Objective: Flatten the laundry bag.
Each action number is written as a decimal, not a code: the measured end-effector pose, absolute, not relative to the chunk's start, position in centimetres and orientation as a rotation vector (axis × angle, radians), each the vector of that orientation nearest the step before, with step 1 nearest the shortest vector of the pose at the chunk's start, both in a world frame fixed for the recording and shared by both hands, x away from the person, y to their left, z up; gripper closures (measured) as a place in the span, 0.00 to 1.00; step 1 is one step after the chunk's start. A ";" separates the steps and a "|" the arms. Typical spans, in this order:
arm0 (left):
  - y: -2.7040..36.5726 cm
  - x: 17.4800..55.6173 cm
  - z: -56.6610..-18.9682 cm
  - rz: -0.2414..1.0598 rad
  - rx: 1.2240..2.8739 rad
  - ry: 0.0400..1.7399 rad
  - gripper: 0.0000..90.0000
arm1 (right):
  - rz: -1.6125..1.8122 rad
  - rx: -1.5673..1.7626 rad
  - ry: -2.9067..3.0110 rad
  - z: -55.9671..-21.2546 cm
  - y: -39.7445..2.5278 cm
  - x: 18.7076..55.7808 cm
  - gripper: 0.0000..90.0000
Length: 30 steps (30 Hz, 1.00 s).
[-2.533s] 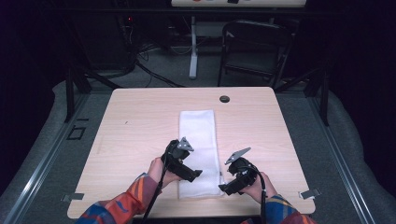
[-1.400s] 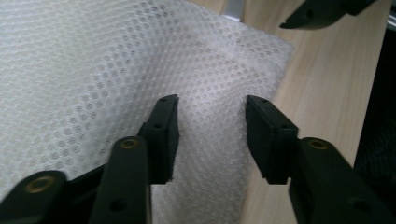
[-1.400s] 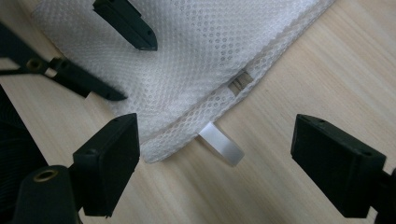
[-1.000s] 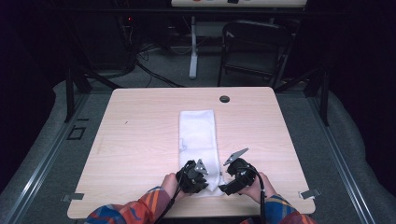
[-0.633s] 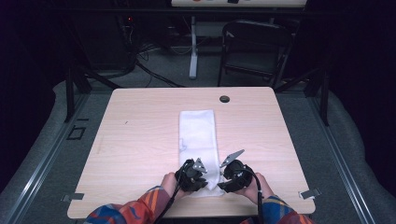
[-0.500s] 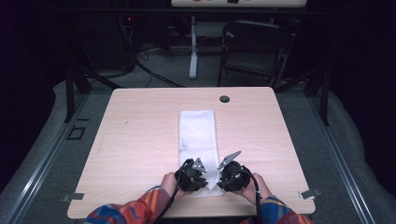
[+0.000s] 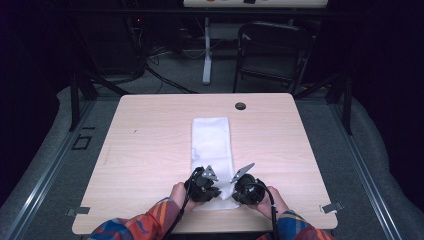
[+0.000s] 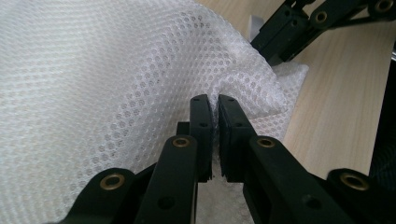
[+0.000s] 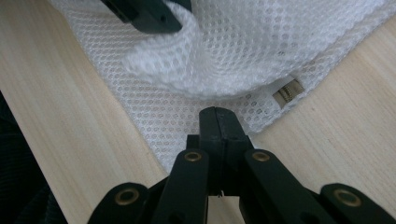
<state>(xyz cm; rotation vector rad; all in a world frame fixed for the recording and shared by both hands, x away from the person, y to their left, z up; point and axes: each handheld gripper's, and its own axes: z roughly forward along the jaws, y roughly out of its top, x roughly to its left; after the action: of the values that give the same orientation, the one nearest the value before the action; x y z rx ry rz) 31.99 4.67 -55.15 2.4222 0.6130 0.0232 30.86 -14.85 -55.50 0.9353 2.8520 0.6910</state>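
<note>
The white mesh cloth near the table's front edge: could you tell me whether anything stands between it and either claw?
Nothing visible does. The left claw is already pinched on a raised fold of the white mesh cloth, and the right claw is shut on its edge.

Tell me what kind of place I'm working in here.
Likely a lab or recording workspace, not a home: a bare wooden table holding one white mesh cloth, a folding chair behind it, and loose cables running over a dark floor.
</note>
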 end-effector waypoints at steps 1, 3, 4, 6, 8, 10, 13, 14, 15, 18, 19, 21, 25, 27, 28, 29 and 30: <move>4.8 32.0 -55.1 0.026 2.414 0.614 0.95 | 0.689 0.937 2.848 -55.5 -14.8 30.8 1.00; 5.1 32.0 -54.8 0.039 2.403 0.620 0.95 | 0.698 0.957 2.845 -55.5 -14.8 30.8 1.00; 5.3 32.0 -54.6 0.043 2.402 0.623 0.95 | 0.693 0.959 2.845 -55.5 -14.8 30.9 1.00; 5.6 32.0 -54.3 0.050 2.388 0.627 0.95 | 0.702 0.976 2.837 -55.6 -14.8 30.8 1.00; 6.0 32.0 -54.0 0.060 2.381 0.632 0.95 | 0.699 0.981 2.837 -55.6 -14.8 30.8 1.00; 6.5 32.0 -53.7 0.064 2.374 0.632 0.96 | 0.685 0.983 2.835 -55.5 -14.8 30.8 1.00; 7.1 32.0 -53.4 0.075 2.357 0.649 0.96 | 0.680 0.984 2.833 -55.5 -14.8 30.8 1.00; 7.4 32.1 -53.2 0.081 2.355 0.655 0.96 | 0.686 0.986 2.834 -55.5 -14.8 30.8 1.00; 7.7 32.1 -53.1 0.073 2.345 0.661 0.96 | 0.683 0.984 2.834 -55.5 -14.8 30.8 1.00; 8.0 32.2 -53.1 0.074 2.327 0.683 0.96 | 0.681 0.973 2.850 -55.5 -14.8 31.0 1.00; 7.9 32.2 -53.2 0.056 2.328 0.670 0.96 | 0.668 0.982 2.848 -55.4 -14.8 31.0 1.00; 7.6 32.1 -53.2 0.045 2.339 0.659 0.96 | 0.687 0.973 2.840 -55.3 -15.0 31.2 1.00; 7.2 32.0 -53.3 0.048 2.343 0.642 0.96 | 0.774 0.957 2.754 -54.2 -15.0 31.7 1.00; 7.3 32.0 -53.3 0.047 2.343 0.641 0.96 | 0.790 0.953 2.739 -54.1 -14.9 32.0 1.00; 7.4 32.1 -53.3 0.047 2.339 0.642 0.96 | 0.786 0.943 2.742 -54.1 -14.8 32.1 1.00; 7.4 32.1 -53.3 0.047 2.339 0.644 0.96 | 0.784 0.932 2.736 -54.3 -14.6 32.4 1.00; 7.4 32.1 -53.2 0.048 2.334 0.643 0.96 | 0.795 0.941 2.724 -54.4 -14.5 32.5 1.00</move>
<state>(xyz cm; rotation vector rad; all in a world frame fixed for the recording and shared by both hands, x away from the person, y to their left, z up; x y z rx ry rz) 32.09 7.45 -53.24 2.3344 0.6431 0.0484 32.45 -14.48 -54.40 0.9412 2.7243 0.7949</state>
